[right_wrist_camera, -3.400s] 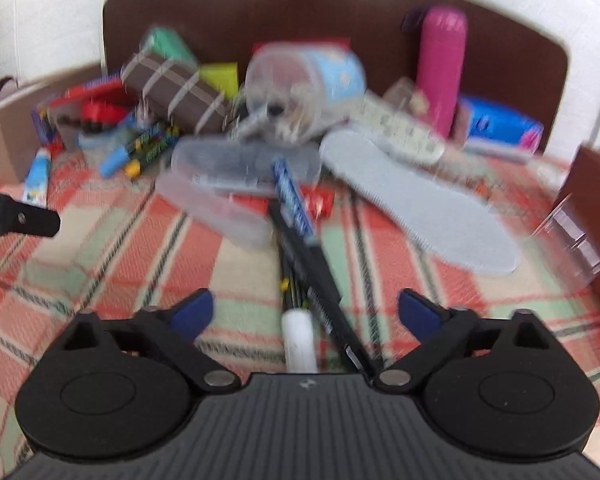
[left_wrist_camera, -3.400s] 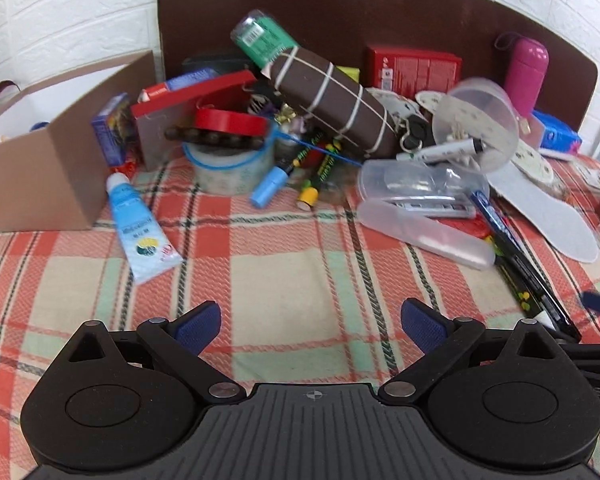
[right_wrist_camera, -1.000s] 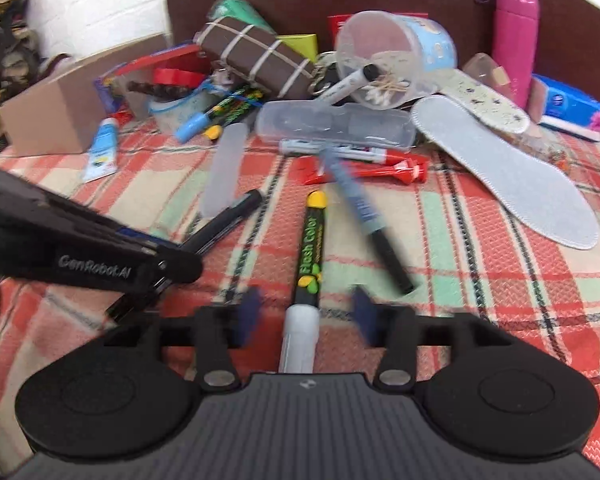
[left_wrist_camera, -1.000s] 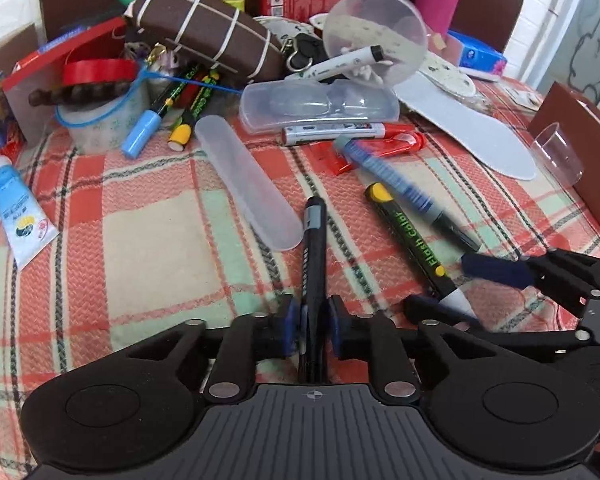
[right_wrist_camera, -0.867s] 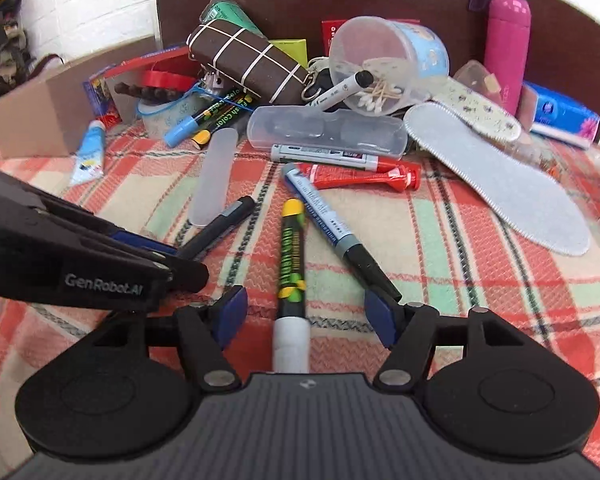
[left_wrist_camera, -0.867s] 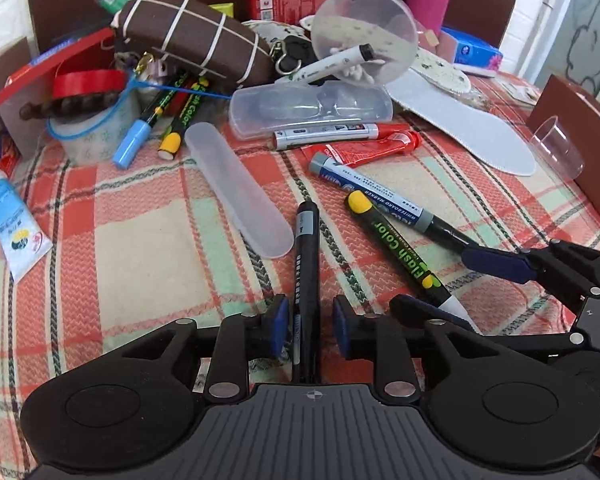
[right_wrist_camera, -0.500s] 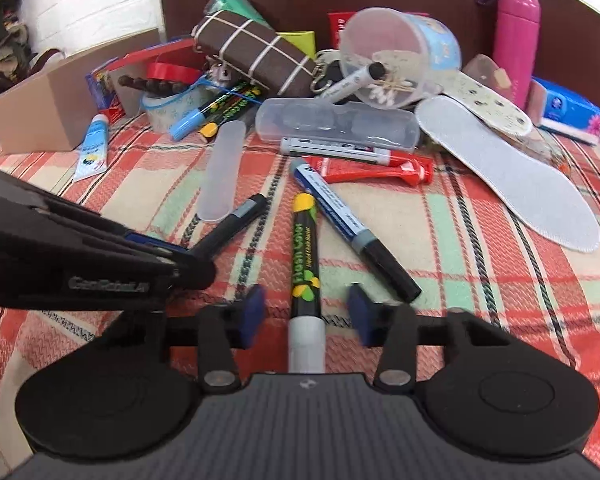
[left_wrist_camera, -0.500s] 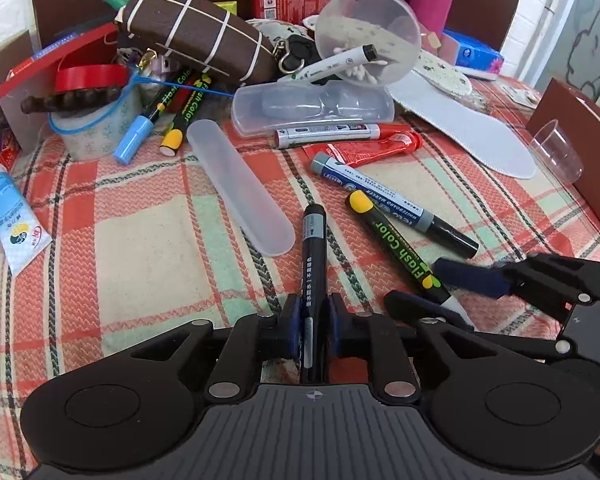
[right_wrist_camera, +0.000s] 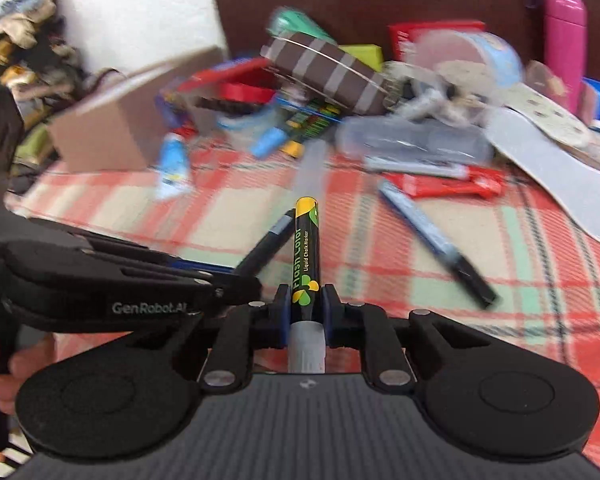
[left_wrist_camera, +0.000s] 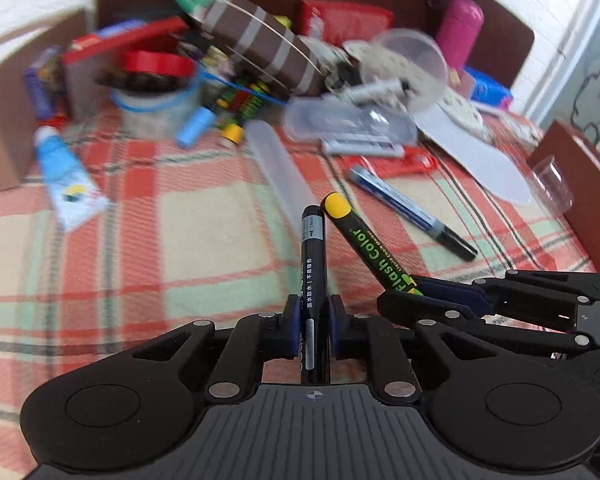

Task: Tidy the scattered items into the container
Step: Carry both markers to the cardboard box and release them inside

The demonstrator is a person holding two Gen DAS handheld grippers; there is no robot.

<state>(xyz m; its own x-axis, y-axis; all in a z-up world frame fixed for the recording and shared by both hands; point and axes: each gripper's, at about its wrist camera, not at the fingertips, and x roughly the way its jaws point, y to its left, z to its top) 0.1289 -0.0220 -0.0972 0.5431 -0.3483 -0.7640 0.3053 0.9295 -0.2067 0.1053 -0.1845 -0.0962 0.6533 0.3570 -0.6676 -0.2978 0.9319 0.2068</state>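
My left gripper [left_wrist_camera: 314,312] is shut on a black marker [left_wrist_camera: 313,252] and holds it above the plaid cloth. My right gripper [right_wrist_camera: 306,304] is shut on a yellow-capped Flash Color chalk marker [right_wrist_camera: 306,248], also lifted. The two marker tips nearly touch. The chalk marker [left_wrist_camera: 370,246] and right gripper [left_wrist_camera: 440,294] show at the right of the left wrist view; the black marker [right_wrist_camera: 266,244] and left gripper [right_wrist_camera: 232,278] show at the left of the right wrist view. A cardboard box [right_wrist_camera: 112,132] stands at the far left. A blue-and-black marker [left_wrist_camera: 412,210] lies on the cloth.
A clutter pile lies at the back: brown striped pouch [left_wrist_camera: 256,42], clear case [left_wrist_camera: 348,124], frosted tube case [left_wrist_camera: 280,168], blue tube [left_wrist_camera: 66,176], red tube [right_wrist_camera: 444,182], tape rolls [left_wrist_camera: 156,80], clear tub [left_wrist_camera: 408,68], insole [right_wrist_camera: 556,176], pink bottle [right_wrist_camera: 562,24]. A brown box edge [left_wrist_camera: 580,184] is at the right.
Both grippers have lifted their markers off the cloth and swung left. The right gripper has closed fully on the chalk marker. The view is blurred by motion.
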